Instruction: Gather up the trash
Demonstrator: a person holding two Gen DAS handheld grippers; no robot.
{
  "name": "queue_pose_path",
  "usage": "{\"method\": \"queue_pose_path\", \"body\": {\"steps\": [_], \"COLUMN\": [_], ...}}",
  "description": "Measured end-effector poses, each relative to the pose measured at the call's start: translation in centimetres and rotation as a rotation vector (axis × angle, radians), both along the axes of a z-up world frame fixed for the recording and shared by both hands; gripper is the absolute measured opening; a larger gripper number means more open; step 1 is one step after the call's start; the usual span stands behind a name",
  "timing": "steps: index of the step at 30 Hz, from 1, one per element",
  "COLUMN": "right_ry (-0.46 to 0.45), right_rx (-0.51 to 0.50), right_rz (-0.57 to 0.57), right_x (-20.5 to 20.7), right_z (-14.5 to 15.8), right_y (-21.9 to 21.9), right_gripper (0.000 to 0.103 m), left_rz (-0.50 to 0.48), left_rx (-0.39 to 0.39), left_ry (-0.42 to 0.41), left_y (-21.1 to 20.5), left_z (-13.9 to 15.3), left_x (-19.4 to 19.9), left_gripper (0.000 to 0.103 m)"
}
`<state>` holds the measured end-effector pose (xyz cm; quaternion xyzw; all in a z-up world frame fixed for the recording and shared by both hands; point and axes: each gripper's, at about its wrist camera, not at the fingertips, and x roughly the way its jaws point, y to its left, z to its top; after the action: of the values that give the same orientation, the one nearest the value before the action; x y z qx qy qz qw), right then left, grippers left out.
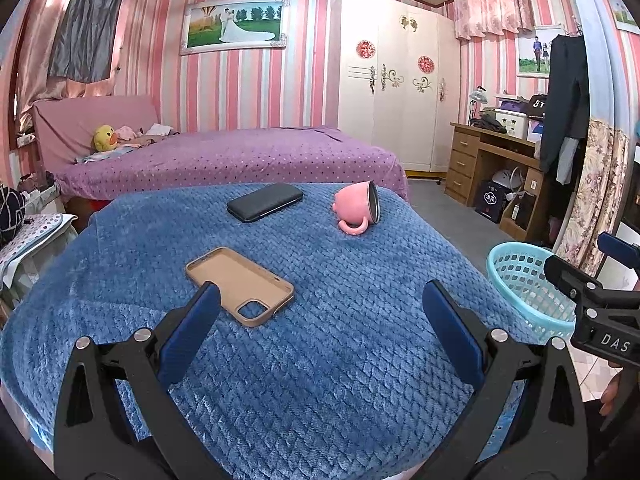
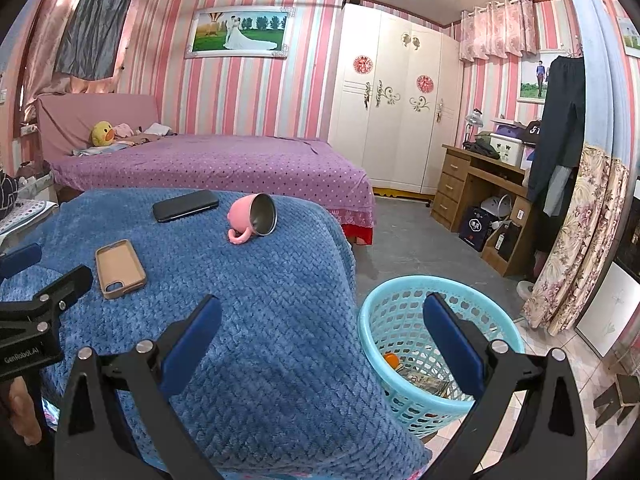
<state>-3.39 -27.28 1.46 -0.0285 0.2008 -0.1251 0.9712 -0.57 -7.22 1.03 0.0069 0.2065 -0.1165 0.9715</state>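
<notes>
A light blue mesh basket [image 2: 404, 300] stands on the floor at the right of the blue-blanketed table [image 2: 260, 300]; it also shows in the left wrist view [image 1: 516, 276]. Inside lie an orange piece [image 2: 391, 360] and a crumpled wrapper [image 2: 428, 382]. My right gripper [image 2: 322, 332] is open and empty, over the table's right edge and the basket. My left gripper [image 1: 320, 316] is open and empty above the blanket [image 1: 320, 340], near a tan phone case [image 1: 240, 284]. The right gripper also shows at the right edge of the left wrist view.
On the blanket lie a black phone [image 1: 265, 201], a tipped pink mug [image 1: 358, 210] and the tan case [image 2: 119, 269]. A purple bed [image 1: 240, 156] stands behind, a white wardrobe [image 1: 396, 80] and wooden desk [image 1: 488, 160] to the right. Grey floor lies between.
</notes>
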Motion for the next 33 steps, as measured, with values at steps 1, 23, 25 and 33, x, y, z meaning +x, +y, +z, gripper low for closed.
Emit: {"method": "queue_pose_path", "body": {"steps": [1,23,25,33], "right_ry": [-0.001,-0.007,-0.006,-0.007], "right_rx": [-0.001,-0.005,-0.005,-0.005], "right_rz": [-0.001,-0.001,0.000,-0.001], "right_x": [0.01,0.08,0.11,0.09], "right_z": [-0.02,-0.22,-0.24,-0.21], "right_y": [0.02,0.28,0.26,0.28], "right_gripper": [0.098,0.099,0.099,0.099], "left_rz": [-0.001,-0.003,-0.003,-0.003], "left_rx": [0.001,0.000,0.002,0.001], "left_ry": [-0.001,-0.003,-0.003,-0.002], "left_y": [0.01,0.27,0.26,0.29], "left_z": [0.00,-0.10,-0.11,-0.14], "left_x": [0.00,-0.06,-0.07,-0.06], "left_gripper": [0.098,0.098,0.098,0.098]}}
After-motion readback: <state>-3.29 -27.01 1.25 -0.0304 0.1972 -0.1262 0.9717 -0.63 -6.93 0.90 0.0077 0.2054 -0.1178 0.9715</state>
